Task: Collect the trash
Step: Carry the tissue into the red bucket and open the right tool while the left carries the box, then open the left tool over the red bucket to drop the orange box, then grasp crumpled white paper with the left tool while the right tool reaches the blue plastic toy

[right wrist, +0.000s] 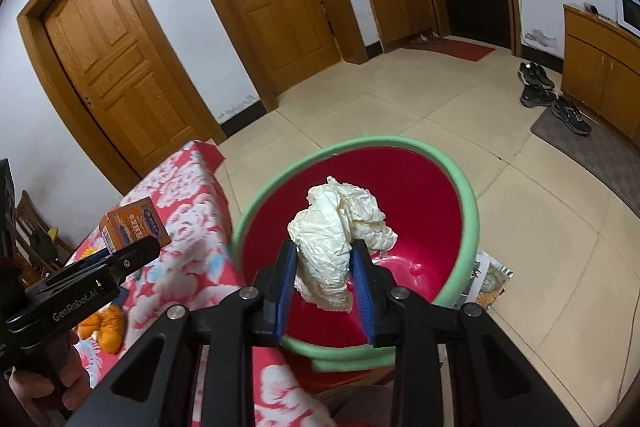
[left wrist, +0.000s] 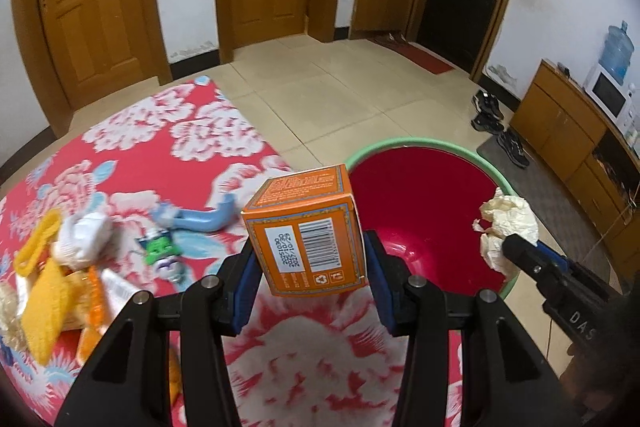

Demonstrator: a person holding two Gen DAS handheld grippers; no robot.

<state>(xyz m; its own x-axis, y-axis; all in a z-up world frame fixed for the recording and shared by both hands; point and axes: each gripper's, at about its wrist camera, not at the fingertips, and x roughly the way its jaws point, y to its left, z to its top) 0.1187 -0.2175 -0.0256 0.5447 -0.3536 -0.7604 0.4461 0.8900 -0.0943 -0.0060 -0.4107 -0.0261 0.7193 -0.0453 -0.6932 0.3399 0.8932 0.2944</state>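
My left gripper (left wrist: 308, 263) is shut on an orange cardboard box (left wrist: 308, 227) and holds it above the table edge, beside the red bin with a green rim (left wrist: 404, 143). My right gripper (right wrist: 325, 269) is shut on a crumpled cream paper ball (right wrist: 340, 227) and holds it over the bin's (right wrist: 468, 195) open mouth. The paper ball (left wrist: 506, 223) and right gripper also show at the right of the left wrist view. The box (right wrist: 134, 223) and left gripper show at the left of the right wrist view.
A red floral tablecloth (left wrist: 168, 131) covers the table. On it lie a light blue plastic piece (left wrist: 204, 219), a small green packet (left wrist: 158, 247), white and yellow cloth items (left wrist: 60, 259) and orange items (right wrist: 106, 327). Shoes (right wrist: 552, 95) and a wooden cabinet (right wrist: 600, 67) stand at the right.
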